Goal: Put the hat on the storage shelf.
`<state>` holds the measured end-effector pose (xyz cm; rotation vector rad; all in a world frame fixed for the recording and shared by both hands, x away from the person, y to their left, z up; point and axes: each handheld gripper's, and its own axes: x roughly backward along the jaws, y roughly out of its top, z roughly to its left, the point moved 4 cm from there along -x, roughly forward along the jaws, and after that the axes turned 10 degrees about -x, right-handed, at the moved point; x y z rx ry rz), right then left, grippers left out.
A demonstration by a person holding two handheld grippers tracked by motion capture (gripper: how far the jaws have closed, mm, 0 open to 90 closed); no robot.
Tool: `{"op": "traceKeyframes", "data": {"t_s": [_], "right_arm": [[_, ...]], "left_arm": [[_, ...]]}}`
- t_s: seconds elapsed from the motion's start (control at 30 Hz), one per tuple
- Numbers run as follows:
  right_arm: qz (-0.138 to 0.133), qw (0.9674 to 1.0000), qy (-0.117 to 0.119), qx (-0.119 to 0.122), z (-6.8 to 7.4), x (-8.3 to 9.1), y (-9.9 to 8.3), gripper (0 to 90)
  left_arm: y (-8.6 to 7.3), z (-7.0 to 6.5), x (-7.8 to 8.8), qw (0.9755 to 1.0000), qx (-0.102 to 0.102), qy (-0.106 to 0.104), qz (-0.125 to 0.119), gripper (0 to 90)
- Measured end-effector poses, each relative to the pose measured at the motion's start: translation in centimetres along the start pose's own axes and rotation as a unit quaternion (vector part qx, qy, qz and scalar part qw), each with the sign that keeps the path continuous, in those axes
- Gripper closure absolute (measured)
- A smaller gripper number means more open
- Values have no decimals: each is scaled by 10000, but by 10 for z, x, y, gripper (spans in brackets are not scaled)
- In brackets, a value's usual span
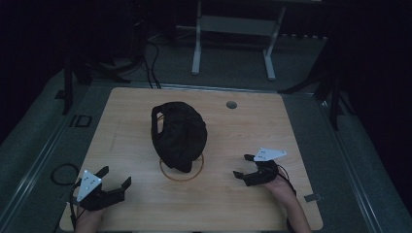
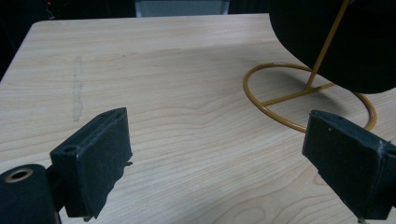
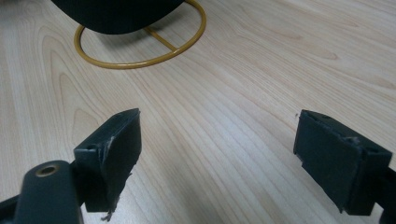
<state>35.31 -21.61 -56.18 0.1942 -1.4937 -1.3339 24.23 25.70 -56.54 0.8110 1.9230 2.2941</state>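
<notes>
Wooden table (image 1: 243, 126) bears a black cap (image 1: 179, 135) on its stand (image 2: 299, 100); my left gripper (image 1: 115, 178) and right gripper (image 1: 247, 166) gape empty, nothing apparently begun.

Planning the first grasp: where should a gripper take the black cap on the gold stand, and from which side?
Probably the strap loop at the rear of the black cap, up and left in the high view. It stands clear of the crown, so jaws can close across it. The left gripper is open and on that side. The crown looks too broad and soft, and the gold wire stand sits beneath it.
</notes>
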Motion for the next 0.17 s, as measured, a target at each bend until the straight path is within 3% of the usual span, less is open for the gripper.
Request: {"op": "traceKeyframes", "data": {"t_s": [0.17], "right_arm": [[-32,10000,4,-42,-1,1,-1,149]], "left_arm": [[0,-1,-1,10000,-26,-28,23,85]]}}
